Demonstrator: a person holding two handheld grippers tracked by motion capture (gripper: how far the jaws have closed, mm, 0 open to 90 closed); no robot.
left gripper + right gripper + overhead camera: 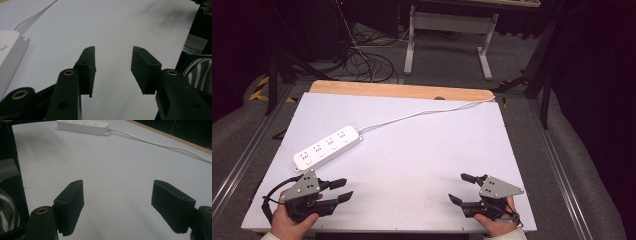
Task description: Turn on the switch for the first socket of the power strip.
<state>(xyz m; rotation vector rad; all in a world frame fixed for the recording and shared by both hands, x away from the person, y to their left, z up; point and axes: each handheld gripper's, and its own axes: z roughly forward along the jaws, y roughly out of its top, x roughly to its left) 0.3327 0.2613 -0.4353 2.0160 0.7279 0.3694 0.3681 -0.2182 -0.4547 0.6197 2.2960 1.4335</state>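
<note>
Left gripper (pixel 341 190) rests at the table's (pixel 422 150) 7 o'clock corner, jaws spread and holding nothing, its tips aimed toward 3 o'clock. Just beyond it, at about 10 o'clock on the white surface, lies the power strip (pixel 328 146), untouched, set diagonally, with its cord (pixel 427 111) trailing off toward 1 o'clock and over the far edge. Right gripper (pixel 461 188) sits near 5 o'clock, jaws likewise parted and empty, well apart from the strip. The work appears to be at its start: neither tool has closed in. A likely next move is for the left gripper to swing toward 12 o'clock and reach the strip's near end.
</note>
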